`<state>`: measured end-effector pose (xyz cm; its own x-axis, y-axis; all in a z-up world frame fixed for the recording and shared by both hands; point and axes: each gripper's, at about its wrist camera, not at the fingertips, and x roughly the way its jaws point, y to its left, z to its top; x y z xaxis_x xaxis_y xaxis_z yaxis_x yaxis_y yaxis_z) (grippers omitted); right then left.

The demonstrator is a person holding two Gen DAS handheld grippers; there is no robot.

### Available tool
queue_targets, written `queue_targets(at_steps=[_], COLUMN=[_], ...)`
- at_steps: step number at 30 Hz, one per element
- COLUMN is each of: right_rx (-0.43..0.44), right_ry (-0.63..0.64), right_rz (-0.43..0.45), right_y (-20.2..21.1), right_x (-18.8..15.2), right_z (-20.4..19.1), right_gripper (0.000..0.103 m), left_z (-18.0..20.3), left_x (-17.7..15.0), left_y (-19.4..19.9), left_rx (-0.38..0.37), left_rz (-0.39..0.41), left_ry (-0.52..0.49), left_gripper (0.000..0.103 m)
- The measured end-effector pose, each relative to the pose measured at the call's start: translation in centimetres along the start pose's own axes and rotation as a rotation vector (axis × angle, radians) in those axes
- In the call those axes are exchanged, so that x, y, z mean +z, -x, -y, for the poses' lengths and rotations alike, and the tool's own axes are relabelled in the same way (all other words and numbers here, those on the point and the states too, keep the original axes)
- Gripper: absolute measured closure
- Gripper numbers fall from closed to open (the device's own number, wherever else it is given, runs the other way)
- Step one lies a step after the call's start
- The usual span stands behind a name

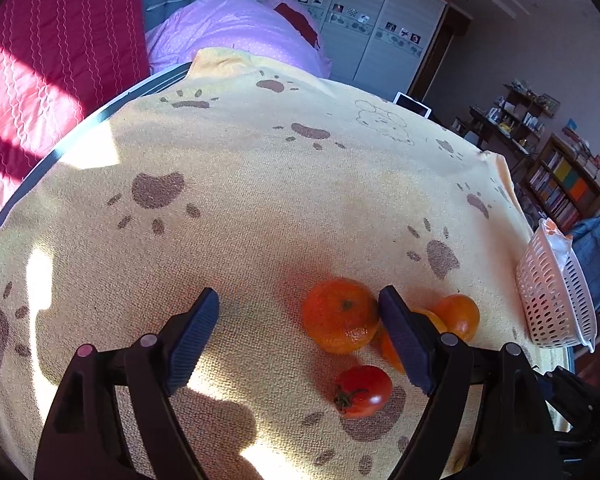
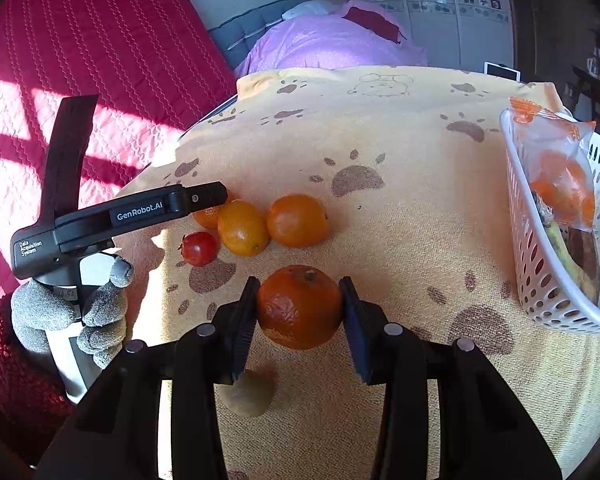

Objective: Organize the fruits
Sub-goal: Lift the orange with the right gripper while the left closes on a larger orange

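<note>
Right wrist view: the left gripper [image 2: 204, 196] carries white print on its black body. "GenRobot.AI" stands on the long upper bar; "Data Acquisition System" stands in three short lines on the rear housing, near the gloved hand [image 2: 66, 316]. A handwritten mark on the white handle below is too small to read (digits, possibly). Left wrist view: no legible text.

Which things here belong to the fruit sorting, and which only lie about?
Belong: orange in right gripper; three oranges, tomato, white basket, left gripper.
Lying about: pink duvet, bookshelf.
</note>
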<state>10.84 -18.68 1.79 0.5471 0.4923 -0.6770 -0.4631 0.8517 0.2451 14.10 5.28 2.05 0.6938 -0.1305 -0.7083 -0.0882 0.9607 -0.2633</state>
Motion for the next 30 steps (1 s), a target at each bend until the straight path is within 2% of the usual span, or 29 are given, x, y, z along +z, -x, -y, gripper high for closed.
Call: queue_targets(at_steps=[7,12,15,16,19,21,24,28,30], right_rx=[-0.016,-0.017,-0.009,-0.005,0.003,0.003,-0.017,-0.156,-0.23], right_ry=[-0.043,-0.053,-0.058,-0.059,-0.068,-0.077,-0.103,-0.123,-0.154], right_rz=[0.021,0.034,0.051,0.058,0.078,0.096,0.161,0.353,0.404], right_y=[0.4,0.6,1.0,1.1,1.5,1.9,3.0,6.7,7.8], right_x=[0.2,0.3,0.3,0.4,0.4,0.5,0.8,0.9,0.8], right_z=[0.9,1.1,1.1,1.1,1.2,1.3,1.8,2.4,3.3], right_gripper=[0.061,0.061,0.061,0.061,0.061,0.061,0.061,0.061,0.061], left_z=[-0.7,1.3,2.3,2.4,2.5,2.8,2.6,2.2,2.0], left_x=[0.0,-0.4,-0.6,-0.6,-0.7,-0.7,-0.7,-0.5,-0.4], left_y=[0.9,0.0,-0.5,-0.6,-0.6,-0.5,-0.2,0.6,0.9], left_rx=[0.012,0.025,0.027,0.022,-0.025,-0.03,-0.041,-0.035,-0.034], left_rz=[0.032,-0.013,-0.029,-0.03,-0.04,-0.035,-0.021,0.021,0.037], left_ry=[0.027,-0.078,-0.13,-0.134,-0.142,-0.154,-0.146,-0.116,-0.102], left_gripper=[0.021,0.023,0.036,0.043,0.06,0.063,0.063,0.063,0.063])
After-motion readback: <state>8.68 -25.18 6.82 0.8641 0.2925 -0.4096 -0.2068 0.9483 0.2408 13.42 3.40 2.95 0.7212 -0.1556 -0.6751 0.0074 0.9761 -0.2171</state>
